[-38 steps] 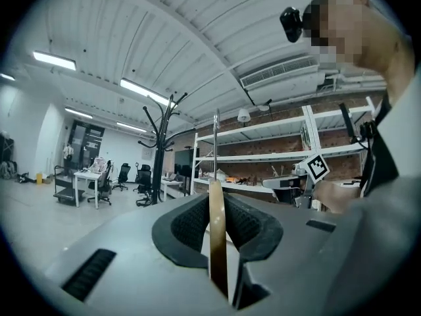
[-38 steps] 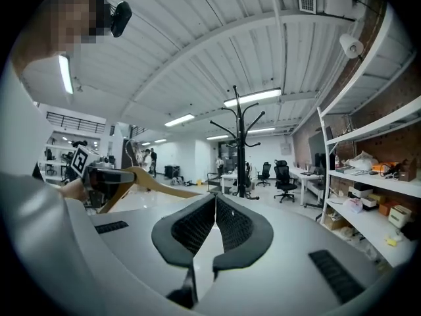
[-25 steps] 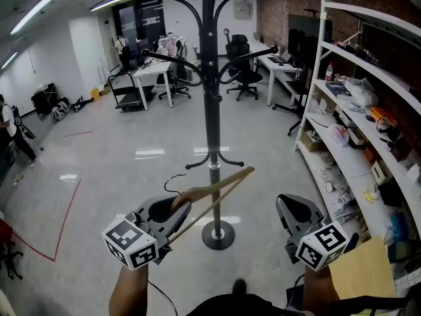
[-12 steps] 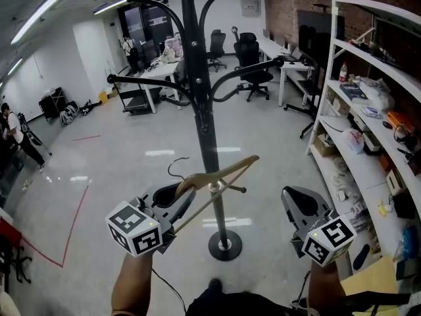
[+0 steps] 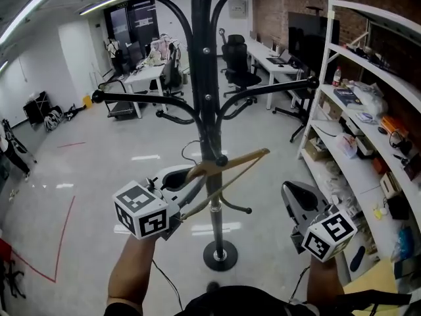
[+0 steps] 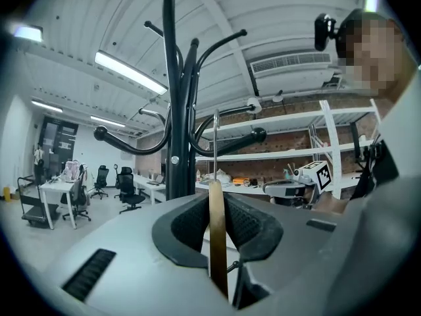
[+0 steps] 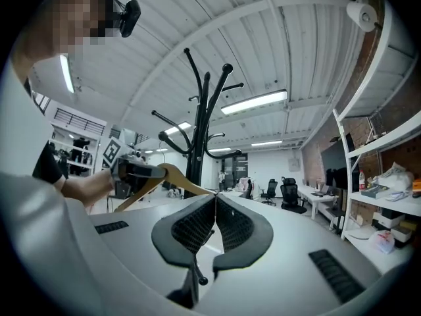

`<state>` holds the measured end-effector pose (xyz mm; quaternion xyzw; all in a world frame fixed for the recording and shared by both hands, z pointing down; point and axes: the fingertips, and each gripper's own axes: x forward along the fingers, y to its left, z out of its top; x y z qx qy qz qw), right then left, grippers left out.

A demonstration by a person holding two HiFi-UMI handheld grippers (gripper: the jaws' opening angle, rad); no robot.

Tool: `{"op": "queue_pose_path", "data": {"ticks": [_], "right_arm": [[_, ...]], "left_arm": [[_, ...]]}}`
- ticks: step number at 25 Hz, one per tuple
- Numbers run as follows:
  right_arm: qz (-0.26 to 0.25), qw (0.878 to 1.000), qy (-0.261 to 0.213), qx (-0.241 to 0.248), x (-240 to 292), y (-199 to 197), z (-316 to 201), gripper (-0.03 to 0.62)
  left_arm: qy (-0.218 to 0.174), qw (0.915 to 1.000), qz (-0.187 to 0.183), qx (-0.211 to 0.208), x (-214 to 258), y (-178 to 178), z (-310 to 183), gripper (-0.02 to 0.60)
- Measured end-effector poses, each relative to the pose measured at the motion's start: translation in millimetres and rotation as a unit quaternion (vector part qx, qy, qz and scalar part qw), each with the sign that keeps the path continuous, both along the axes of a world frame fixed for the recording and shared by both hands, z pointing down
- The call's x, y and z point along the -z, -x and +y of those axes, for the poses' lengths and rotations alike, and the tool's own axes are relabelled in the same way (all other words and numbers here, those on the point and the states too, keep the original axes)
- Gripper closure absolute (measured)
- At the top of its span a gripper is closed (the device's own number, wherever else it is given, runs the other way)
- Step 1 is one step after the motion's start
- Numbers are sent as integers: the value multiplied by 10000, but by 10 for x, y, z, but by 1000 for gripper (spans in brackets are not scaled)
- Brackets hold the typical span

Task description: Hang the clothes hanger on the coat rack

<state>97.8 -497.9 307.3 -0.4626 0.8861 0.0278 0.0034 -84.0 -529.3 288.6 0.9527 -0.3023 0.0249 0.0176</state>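
A wooden clothes hanger (image 5: 230,168) with a wire hook (image 5: 191,149) is clamped by one arm in my left gripper (image 5: 189,178), which is shut on it. The hanger crosses in front of the black coat rack's pole (image 5: 208,104), below its curved arms (image 5: 141,101). In the left gripper view the hanger (image 6: 217,236) stands edge-on between the pads of the left gripper (image 6: 216,199), with the coat rack (image 6: 172,110) close ahead. My right gripper (image 5: 294,196) is held to the right of the pole. In its own view the right gripper (image 7: 215,199) is shut on nothing, and the hanger (image 7: 168,175) shows to its left.
The rack's round base (image 5: 220,257) stands on the glossy floor just ahead. A white shelf unit (image 5: 355,133) loaded with several items runs along the right. Desks and office chairs (image 5: 237,64) stand at the back. Red tape (image 5: 62,226) marks the floor at left.
Both grippers have come closer to the coat rack and risen a little. The hanger, which was low near the pole's foot, now crosses the pole just under the lower arms.
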Motion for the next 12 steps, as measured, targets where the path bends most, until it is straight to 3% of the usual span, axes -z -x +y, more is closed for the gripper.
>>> {"op": "queue_pose_path", "data": {"ticks": [12], "right_arm": [[34,9997,27,-223,-11,-14,-220,586]], "left_arm": [[132,9971,-346,-659,-171,-277,-286,529]]}}
